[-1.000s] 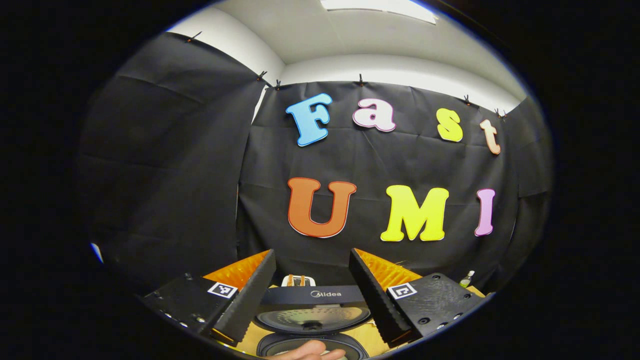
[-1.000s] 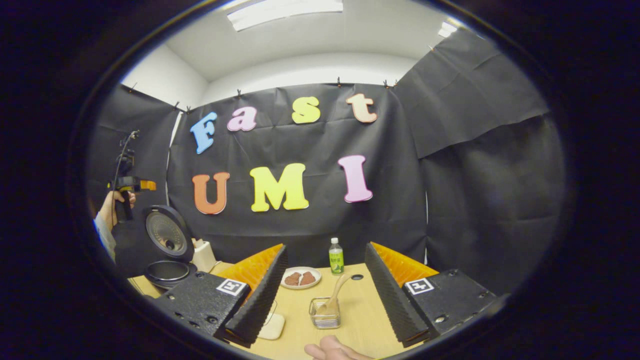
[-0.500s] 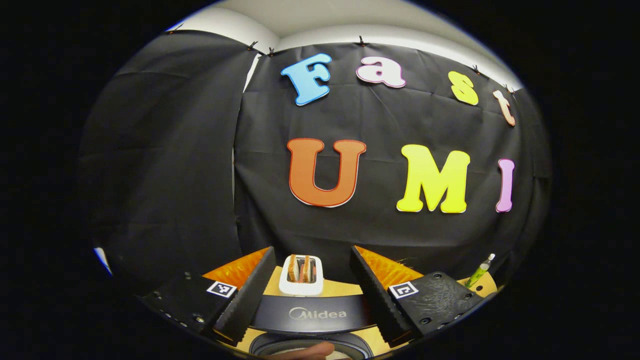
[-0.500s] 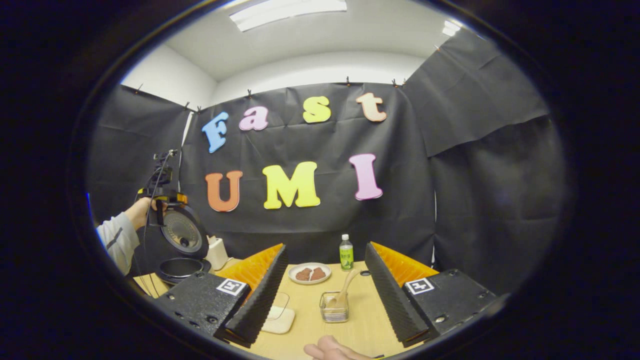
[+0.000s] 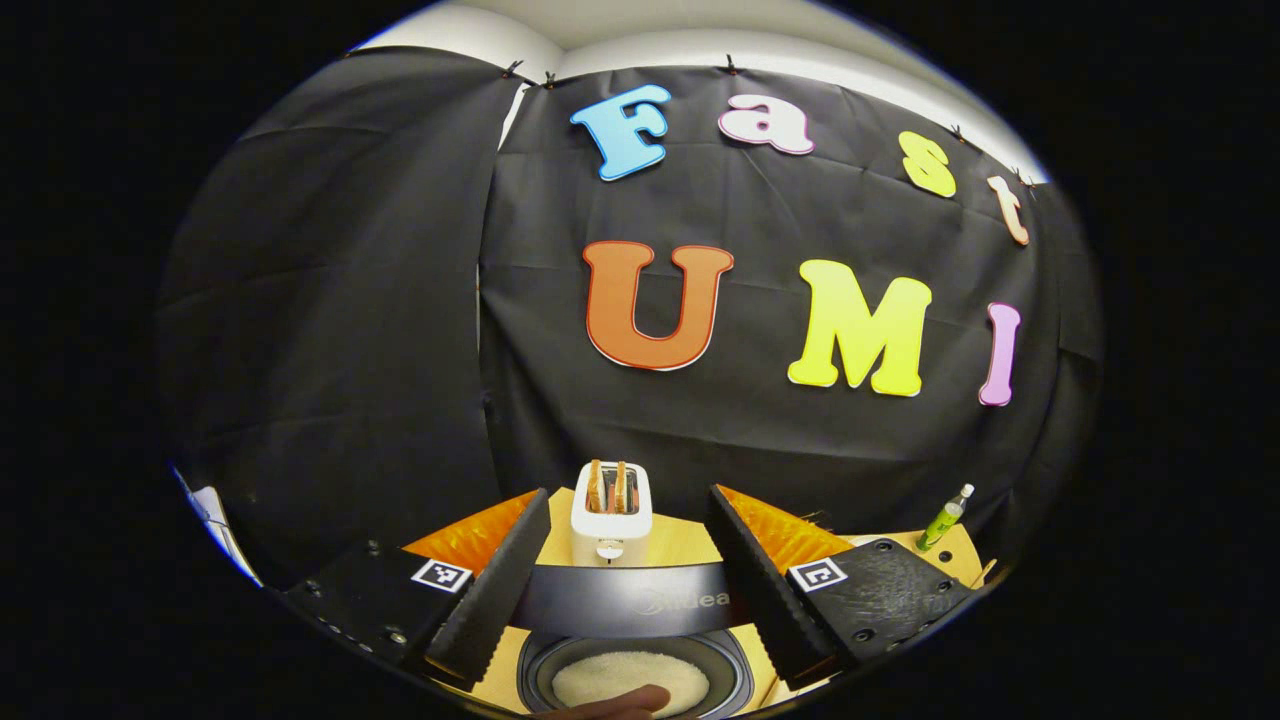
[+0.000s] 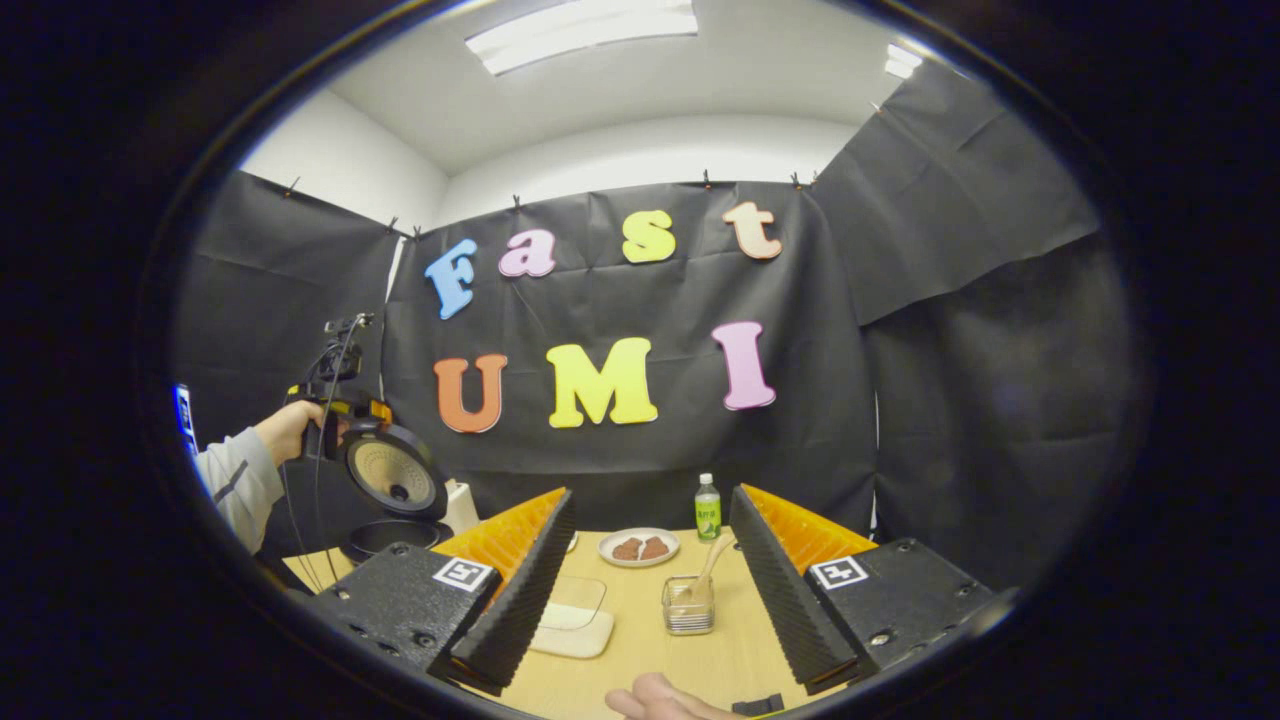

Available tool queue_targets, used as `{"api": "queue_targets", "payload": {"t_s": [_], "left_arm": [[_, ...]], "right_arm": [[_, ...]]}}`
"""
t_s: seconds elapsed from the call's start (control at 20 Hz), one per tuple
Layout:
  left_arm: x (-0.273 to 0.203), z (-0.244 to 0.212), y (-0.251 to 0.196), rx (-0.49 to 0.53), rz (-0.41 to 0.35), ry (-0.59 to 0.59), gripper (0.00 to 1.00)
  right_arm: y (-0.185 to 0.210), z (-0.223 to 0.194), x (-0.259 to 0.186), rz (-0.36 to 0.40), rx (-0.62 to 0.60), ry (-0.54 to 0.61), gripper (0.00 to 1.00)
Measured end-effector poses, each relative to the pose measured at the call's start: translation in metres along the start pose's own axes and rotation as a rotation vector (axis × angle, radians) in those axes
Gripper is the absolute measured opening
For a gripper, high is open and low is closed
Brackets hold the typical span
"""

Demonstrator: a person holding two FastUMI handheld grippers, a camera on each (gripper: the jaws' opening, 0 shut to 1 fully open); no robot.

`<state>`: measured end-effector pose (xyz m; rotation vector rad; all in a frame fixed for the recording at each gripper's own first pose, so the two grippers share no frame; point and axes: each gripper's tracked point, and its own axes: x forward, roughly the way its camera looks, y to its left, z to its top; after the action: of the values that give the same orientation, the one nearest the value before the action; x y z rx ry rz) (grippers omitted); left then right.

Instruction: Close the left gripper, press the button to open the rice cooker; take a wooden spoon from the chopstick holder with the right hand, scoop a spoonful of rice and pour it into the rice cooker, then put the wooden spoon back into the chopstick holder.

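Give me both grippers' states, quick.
Left gripper: open, holding nothing, above the open rice cooker.
Right gripper: open, holding nothing, facing the chopstick holder.

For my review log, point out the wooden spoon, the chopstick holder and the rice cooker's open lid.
wooden spoon (image 6: pixel 712 566): right gripper view, on its slanted handle.
chopstick holder (image 6: pixel 688 620): right gripper view, on its front wall.
rice cooker lid (image 6: pixel 392 477): right gripper view, on the round inner face of the raised lid.
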<state>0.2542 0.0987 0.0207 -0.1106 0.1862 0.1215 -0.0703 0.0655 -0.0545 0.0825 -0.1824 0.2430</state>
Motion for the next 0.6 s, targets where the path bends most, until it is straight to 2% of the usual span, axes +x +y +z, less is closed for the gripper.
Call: {"api": "queue_targets", "payload": {"t_s": [0.15,0.5,0.55,0.6], "left_arm": [[-0.011,-0.014,-0.006,0.015,-0.008,0.024,1.00],[-0.049,-0.077,-0.013,0.029,-0.007,0.135,0.99],[-0.054,-0.086,-0.014,0.033,-0.012,0.144,0.98],[-0.058,-0.096,-0.015,0.034,-0.018,0.159,0.98]], "right_arm": [[0.001,-0.007,-0.011,-0.005,-0.019,0.013,1.00],[0.004,-0.010,-0.035,-0.011,-0.023,0.034,1.00],[0.006,-0.013,-0.037,-0.005,-0.031,0.045,0.92],[0.010,-0.017,-0.038,0.000,-0.038,0.061,0.92]]}}
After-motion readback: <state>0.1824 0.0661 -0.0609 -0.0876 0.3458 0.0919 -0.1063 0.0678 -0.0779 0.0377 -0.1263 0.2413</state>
